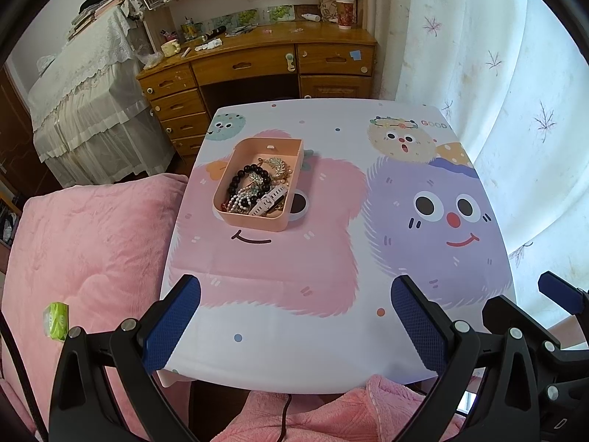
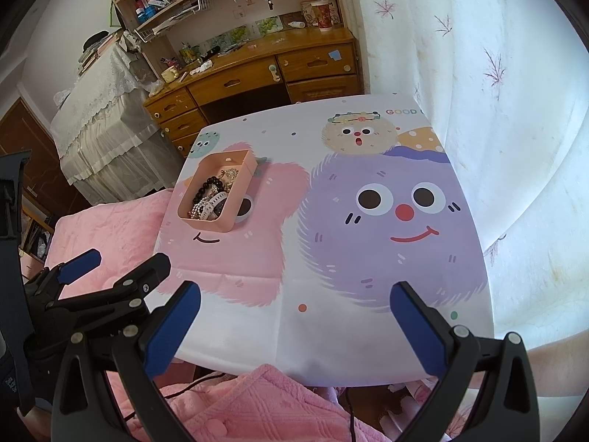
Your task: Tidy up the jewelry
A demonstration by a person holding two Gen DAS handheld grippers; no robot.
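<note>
A pink open box [image 1: 235,221] sits on the left half of the cartoon-print table [image 1: 331,350]. It holds a heap of jewelry: a black bead bracelet [image 1: 243,176], a gold brooch [image 1: 276,165], pearl strands [image 1: 241,202] and a white watch strap [image 1: 270,199]. The box also shows in the right wrist view [image 2: 211,225]. My left gripper [image 1: 294,316] is open and empty above the table's near edge. My right gripper [image 2: 294,320] is open and empty, to the right of the left one.
A pink blanket [image 1: 73,250] covers the bed left of the table. A wooden desk [image 1: 257,62] with drawers and clutter stands behind the table. A white curtain [image 1: 515,110] hangs on the right. A green packet [image 1: 56,320] lies on the blanket.
</note>
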